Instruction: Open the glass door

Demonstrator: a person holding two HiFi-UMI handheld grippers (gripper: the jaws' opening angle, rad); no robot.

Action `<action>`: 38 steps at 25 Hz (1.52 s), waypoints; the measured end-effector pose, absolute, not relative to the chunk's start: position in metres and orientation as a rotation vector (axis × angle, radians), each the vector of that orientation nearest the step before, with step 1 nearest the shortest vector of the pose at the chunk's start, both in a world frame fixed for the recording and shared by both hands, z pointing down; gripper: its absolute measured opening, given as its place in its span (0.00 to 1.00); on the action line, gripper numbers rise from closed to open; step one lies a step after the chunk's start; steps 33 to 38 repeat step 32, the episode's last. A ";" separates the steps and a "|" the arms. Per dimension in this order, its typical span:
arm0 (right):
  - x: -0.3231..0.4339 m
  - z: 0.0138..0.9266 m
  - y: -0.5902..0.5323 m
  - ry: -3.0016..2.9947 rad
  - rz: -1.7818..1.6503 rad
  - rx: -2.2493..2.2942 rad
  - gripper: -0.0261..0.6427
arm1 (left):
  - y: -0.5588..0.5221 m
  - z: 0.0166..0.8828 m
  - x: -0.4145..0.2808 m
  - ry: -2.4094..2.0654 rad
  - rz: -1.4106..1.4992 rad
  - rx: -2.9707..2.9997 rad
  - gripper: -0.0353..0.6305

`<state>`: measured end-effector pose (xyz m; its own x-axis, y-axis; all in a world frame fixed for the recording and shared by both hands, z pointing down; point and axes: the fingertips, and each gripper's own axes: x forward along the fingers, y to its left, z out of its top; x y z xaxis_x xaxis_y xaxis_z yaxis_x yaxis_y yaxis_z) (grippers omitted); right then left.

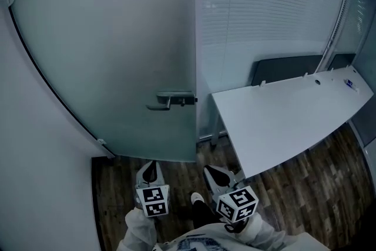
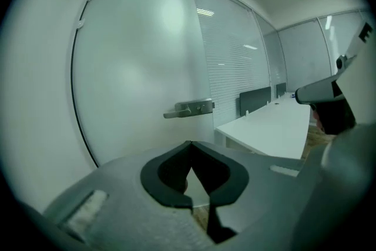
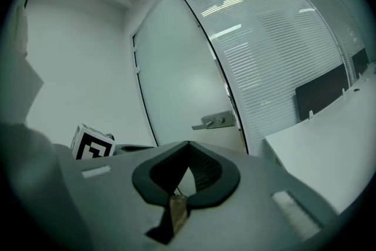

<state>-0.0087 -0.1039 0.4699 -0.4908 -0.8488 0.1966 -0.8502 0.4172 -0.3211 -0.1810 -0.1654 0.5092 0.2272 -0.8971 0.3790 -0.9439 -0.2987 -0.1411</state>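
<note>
The frosted glass door [image 1: 111, 50] fills the left of the head view, hinged on its left side. Its metal lever handle [image 1: 170, 100] sits near the right edge and also shows in the left gripper view [image 2: 188, 109] and the right gripper view [image 3: 214, 121]. The door's free edge seems to stand slightly toward me, off the partition. My left gripper [image 1: 150, 170] hangs low in front of the door, shut and empty, well short of the handle. My right gripper [image 1: 217, 176] is beside it, jaws together, holding nothing.
A glass partition with blinds [image 1: 264, 3] runs right of the door. A white desk [image 1: 294, 120] juts out at the right, with a dark panel [image 1: 282, 67] behind it. A white wall [image 1: 35, 156] closes the left. Dark wood floor [image 1: 114, 197] lies below, with my shoe [image 1: 197, 198] on it.
</note>
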 end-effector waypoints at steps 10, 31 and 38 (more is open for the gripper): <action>-0.052 0.479 0.007 -2.589 0.553 1.587 0.04 | -0.027 0.499 -0.219 -1.811 0.356 2.377 0.05; -0.015 0.470 0.094 -2.549 0.559 1.568 0.04 | 0.070 0.487 -0.164 -1.687 0.309 2.391 0.05; -0.013 0.470 0.096 -2.548 0.562 1.566 0.04 | 0.072 0.487 -0.161 -1.685 0.311 2.389 0.05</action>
